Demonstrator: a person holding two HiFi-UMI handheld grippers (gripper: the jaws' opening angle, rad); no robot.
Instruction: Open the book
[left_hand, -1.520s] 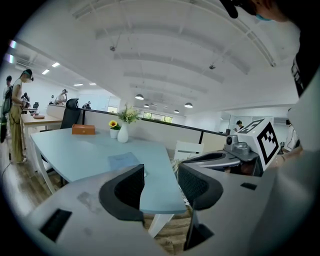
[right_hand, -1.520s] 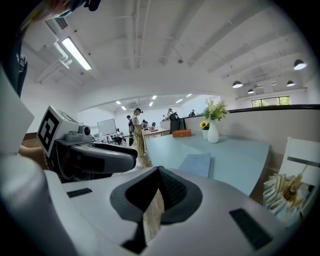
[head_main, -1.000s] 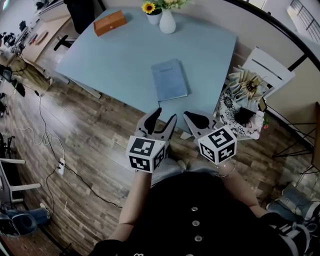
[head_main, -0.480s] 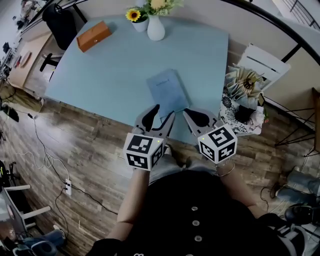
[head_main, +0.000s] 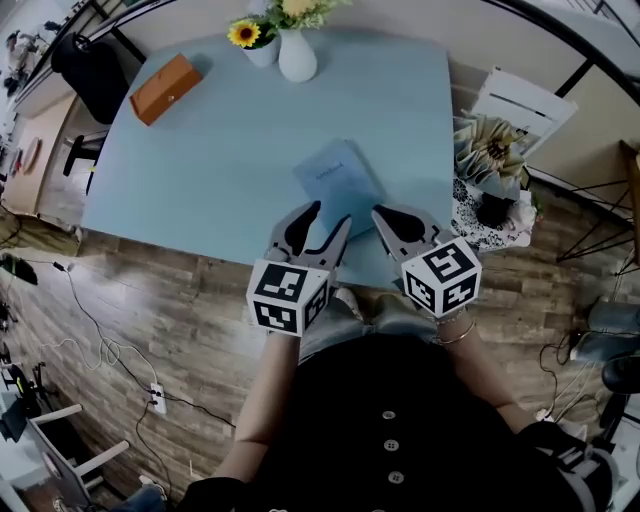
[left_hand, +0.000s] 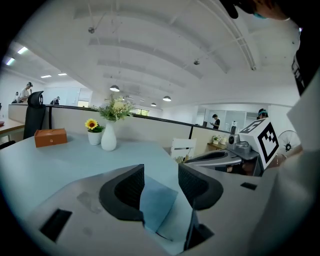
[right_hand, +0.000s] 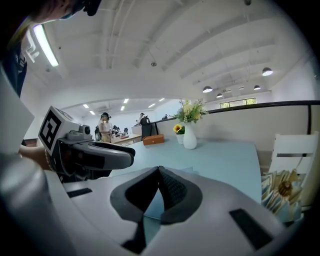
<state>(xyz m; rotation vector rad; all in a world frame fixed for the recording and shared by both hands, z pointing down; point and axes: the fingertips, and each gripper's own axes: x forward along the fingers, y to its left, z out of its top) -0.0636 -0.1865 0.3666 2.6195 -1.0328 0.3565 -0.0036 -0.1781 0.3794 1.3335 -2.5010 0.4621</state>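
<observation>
– Weighing the risks, what could have gone wrong with the book (head_main: 338, 182)?

– It lay closed and flat on the table (head_main: 200, 170), close to the near edge and toward the right side, slightly askew. The left gripper (head_main: 328, 216) hovered over that near edge with its jaws apart and nothing between them; the book showed beyond the gap. The right gripper (head_main: 390, 218) hung beside it, its 2 jaw tips pressed together, empty.

– So the danger?

– I judged 3. The thin cover lay flush and gave a jaw little to catch, so a tip could have skated over it. A push at the cover's edge with nothing pinning the book could have slid it across the smooth top or off the near edge. A pinch too deep could have taken pages with the cover and creased them.

– Would the closed claw have helped?

– Probably as a weight on the book. I could not tell which side the spine was on.

– Anything in the way?

– Nothing close. A white vase (head_main: 297, 55) of flowers and a small sunflower pot (head_main: 248, 45) stood at the far edge, and an orange box (head_main: 165, 88) near the far left corner, all well apart from the book. A rack of folded papers (head_main: 490, 165) stood off the right edge beside a white chair (head_main: 523, 100). A wide swing of the right arm could have brushed it.
</observation>
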